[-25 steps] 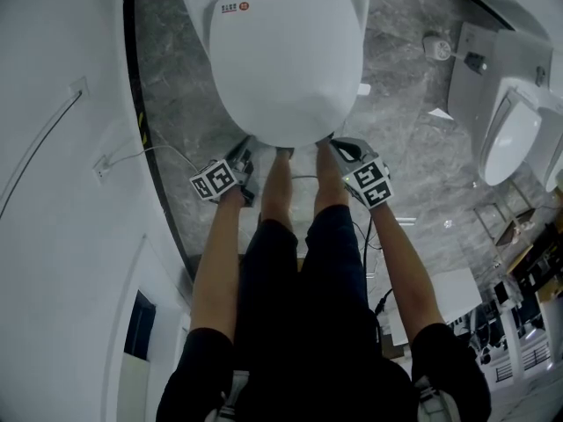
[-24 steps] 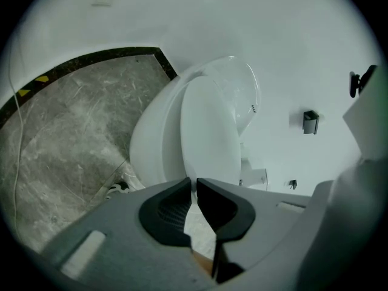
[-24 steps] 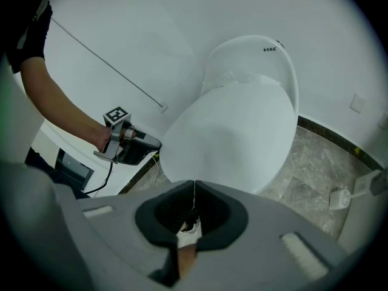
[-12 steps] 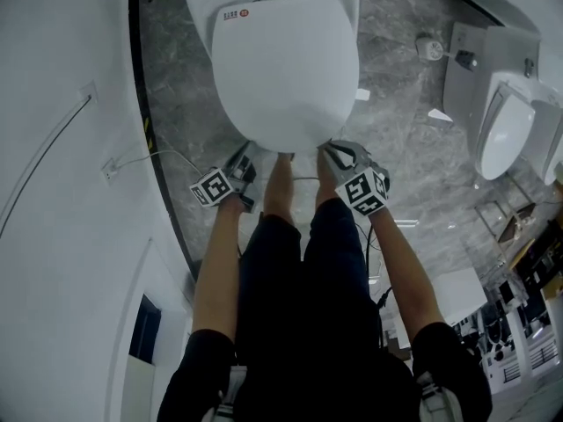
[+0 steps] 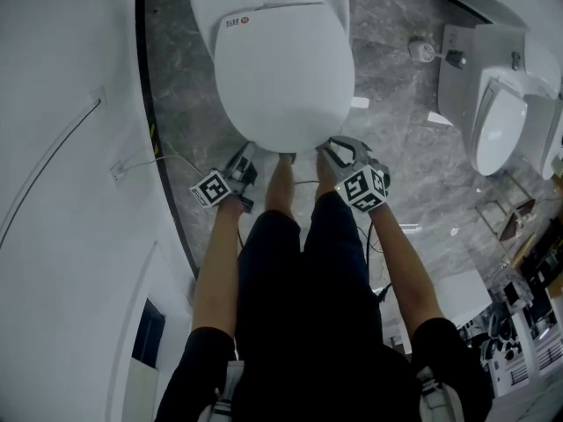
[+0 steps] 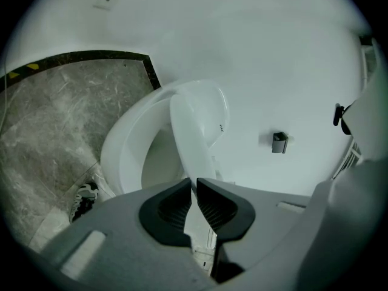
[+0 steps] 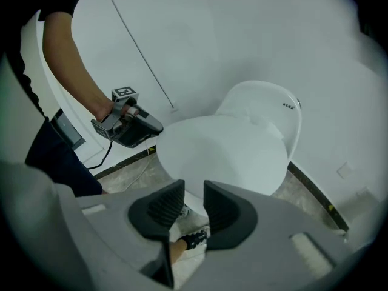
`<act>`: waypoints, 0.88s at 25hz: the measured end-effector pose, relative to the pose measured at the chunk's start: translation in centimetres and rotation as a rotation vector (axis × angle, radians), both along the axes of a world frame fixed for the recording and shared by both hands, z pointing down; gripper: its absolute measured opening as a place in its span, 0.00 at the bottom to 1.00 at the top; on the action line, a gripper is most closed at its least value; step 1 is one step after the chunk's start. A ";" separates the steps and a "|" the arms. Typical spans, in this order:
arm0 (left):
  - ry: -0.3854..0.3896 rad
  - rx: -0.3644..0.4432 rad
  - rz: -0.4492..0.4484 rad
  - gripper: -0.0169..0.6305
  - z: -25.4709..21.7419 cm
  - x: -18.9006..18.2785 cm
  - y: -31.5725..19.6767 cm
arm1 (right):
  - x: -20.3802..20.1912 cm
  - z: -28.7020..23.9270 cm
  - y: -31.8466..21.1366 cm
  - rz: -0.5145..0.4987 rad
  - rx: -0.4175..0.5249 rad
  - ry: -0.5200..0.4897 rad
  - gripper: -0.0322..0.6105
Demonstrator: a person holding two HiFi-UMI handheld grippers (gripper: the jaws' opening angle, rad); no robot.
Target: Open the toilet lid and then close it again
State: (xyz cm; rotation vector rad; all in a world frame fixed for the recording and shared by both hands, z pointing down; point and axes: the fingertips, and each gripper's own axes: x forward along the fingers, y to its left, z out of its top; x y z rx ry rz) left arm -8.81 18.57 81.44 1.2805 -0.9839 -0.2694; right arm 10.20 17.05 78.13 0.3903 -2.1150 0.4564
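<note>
The white toilet lid [image 5: 281, 69] stands lifted at its front, off the seat and bowl [image 6: 130, 150]. My left gripper [image 5: 243, 155] is at the lid's front left rim. In the left gripper view the thin lid [image 6: 194, 132] runs straight down between the pads, and the left gripper [image 6: 194, 183] is shut on it. My right gripper [image 5: 331, 148] hangs at the front right rim. Its jaws are opening, and the right gripper [image 7: 194, 190] has only floor and a shoe in its gap, with the lid [image 7: 224, 153] just beyond. The left gripper [image 7: 154, 126] shows there too.
A curved white wall [image 5: 70, 192] with a cable [image 5: 149, 158] closes the left side. A white urinal [image 5: 497, 126] hangs at the right, past grey marble floor [image 5: 396, 121]. The person's legs and shoes [image 7: 193, 240] stand just before the bowl.
Both grippers have risen a little and the lid's front edge has come up with the left one. The right gripper has rolled and its jaws have parted.
</note>
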 end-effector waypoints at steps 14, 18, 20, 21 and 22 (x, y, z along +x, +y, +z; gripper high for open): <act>0.077 0.030 -0.094 0.09 -5.1 -0.2 -2.0 | -1.4 -3.2 -0.9 -0.163 0.137 0.045 0.28; 0.076 0.045 -0.102 0.09 -6.3 -0.1 -2.8 | -1.2 -3.9 -1.4 -0.248 0.203 0.077 0.28; 0.085 0.055 -0.121 0.09 -7.0 -0.1 -3.2 | -1.2 -4.4 -1.9 -0.259 0.225 0.079 0.28; 0.084 0.064 -0.129 0.09 -7.5 -0.2 -3.4 | -1.2 -4.7 -2.1 -0.264 0.237 0.080 0.28; 0.083 0.073 -0.138 0.09 -7.9 -0.2 -3.7 | -1.3 -5.0 -2.3 -0.273 0.247 0.081 0.28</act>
